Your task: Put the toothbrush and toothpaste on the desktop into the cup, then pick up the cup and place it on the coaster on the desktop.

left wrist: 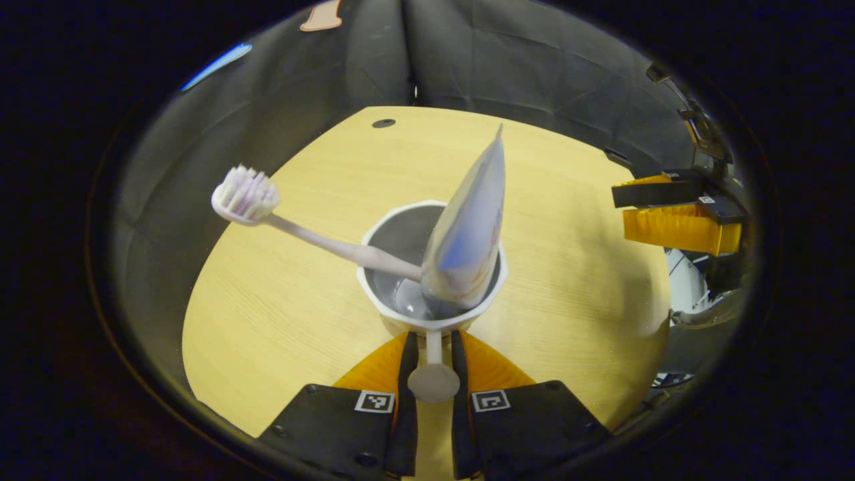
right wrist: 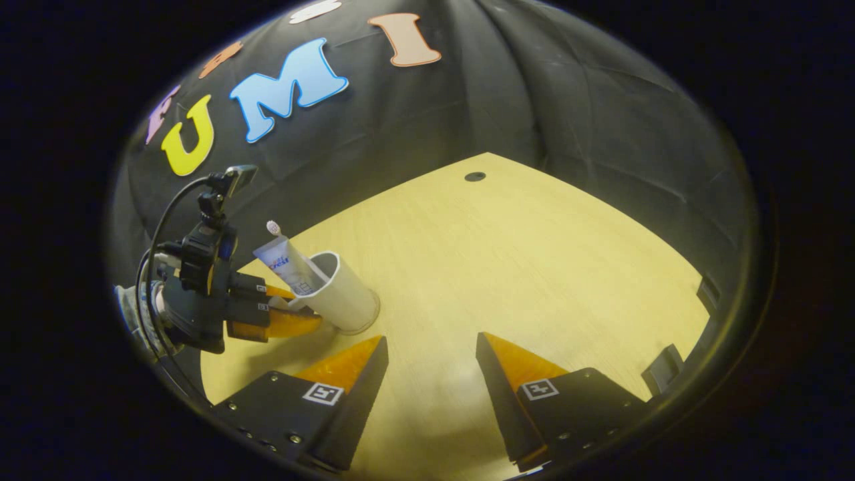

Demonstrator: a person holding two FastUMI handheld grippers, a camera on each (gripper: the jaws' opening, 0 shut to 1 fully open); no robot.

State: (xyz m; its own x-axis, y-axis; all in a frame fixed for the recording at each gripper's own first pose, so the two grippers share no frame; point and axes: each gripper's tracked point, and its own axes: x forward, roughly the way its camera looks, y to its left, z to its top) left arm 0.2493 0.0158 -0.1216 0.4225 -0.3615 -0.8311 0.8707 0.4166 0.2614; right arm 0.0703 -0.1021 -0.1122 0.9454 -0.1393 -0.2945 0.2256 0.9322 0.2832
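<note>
Cup (left wrist: 433, 267) (brush (left wrist: 248, 197) and paste (left wrist: 469, 227) inside) was clamped by its handle (left wrist: 434, 364) in the left gripper (left wrist: 433, 381) at 6 o'clock over the desk (left wrist: 294, 294); the right gripper (right wrist: 431, 364) was spread wide.

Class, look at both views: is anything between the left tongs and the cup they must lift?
Nothing visible is. The left tongs are already closed on the cup handle, with the toothbrush and toothpaste inside. The right tongs are open, apart from it. No coaster is visible.
</note>
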